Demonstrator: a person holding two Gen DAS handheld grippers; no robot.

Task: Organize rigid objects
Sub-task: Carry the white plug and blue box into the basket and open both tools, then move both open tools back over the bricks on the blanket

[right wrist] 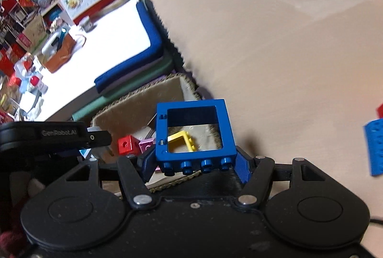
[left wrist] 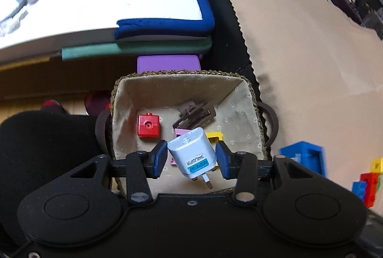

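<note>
While the left claw (left wrist: 191, 158) hangs over the lined basket (left wrist: 244, 81), a white travel adapter (left wrist: 191, 155) sits between its blue pads, prongs pointing toward the camera. The left pad touches the adapter's side; the right pad shows a sliver of gap, so a firm grip cannot be told for sure, though the jaws stand nearly closed about it. In the basket below lie a red block (left wrist: 148, 126), a brown hair clip (left wrist: 195, 114), a pink piece (left wrist: 180, 131) and a yellow piece (left wrist: 215, 136), the last two partly hidden by the adapter.

The right claw (right wrist: 195, 162) stands half open and is clamped on a blue window-frame brick (right wrist: 194, 131) by its studded lower edge, with the frame upright above the near rim of the basket (right wrist: 134, 100). Through the frame the yellow piece (right wrist: 183, 138) shows. On the beige cloth (right wrist: 275, 42) to the right lies a blue studded plate (right wrist: 375, 145), well apart from the basket.
</note>
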